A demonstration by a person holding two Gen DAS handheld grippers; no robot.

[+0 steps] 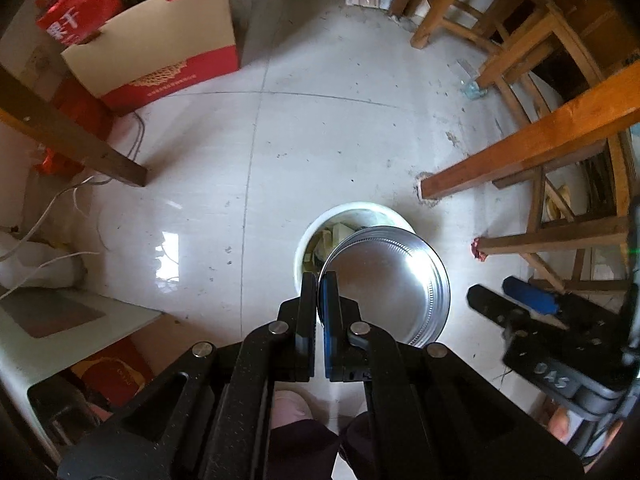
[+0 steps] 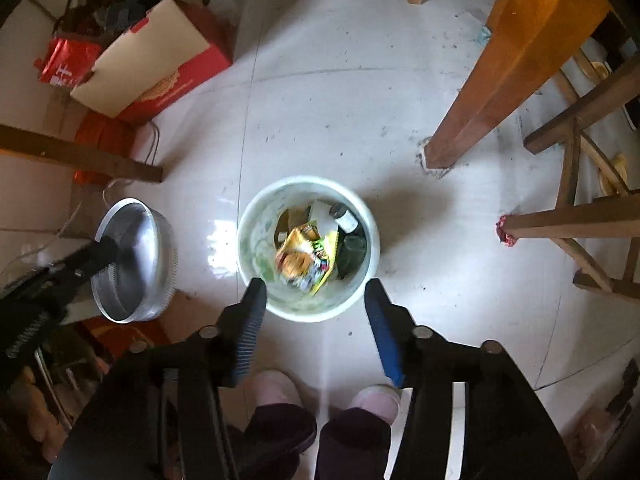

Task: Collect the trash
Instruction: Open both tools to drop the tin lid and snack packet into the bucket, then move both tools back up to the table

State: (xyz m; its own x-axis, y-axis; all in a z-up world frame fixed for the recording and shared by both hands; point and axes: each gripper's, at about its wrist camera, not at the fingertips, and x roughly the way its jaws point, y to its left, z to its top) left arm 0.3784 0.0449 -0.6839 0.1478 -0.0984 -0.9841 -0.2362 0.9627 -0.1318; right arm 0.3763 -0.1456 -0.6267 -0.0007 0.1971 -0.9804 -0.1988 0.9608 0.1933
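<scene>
1. My left claw (image 1: 319,292) is pinching the rim of the metal lid (image 1: 390,284) — holding it aside, I reckon, so the bin (image 2: 250,240) stays uncovered.
2. My right claw (image 2: 316,300) hangs spread and empty right above the bin's near rim.
3. The yellow wrapper (image 2: 304,258) lies inside the bin on the floor (image 2: 320,120) — trash collected, by the look of it.

**Bystanders on the tiled floor**

A red-and-tan carton (image 2: 156,68) is seen at the far left of the floor (image 2: 340,120). A red bag (image 2: 66,66) is tucked just beside the carton. Right of the carton, well apart, a wooden table leg (image 2: 488,92) is planted.
</scene>
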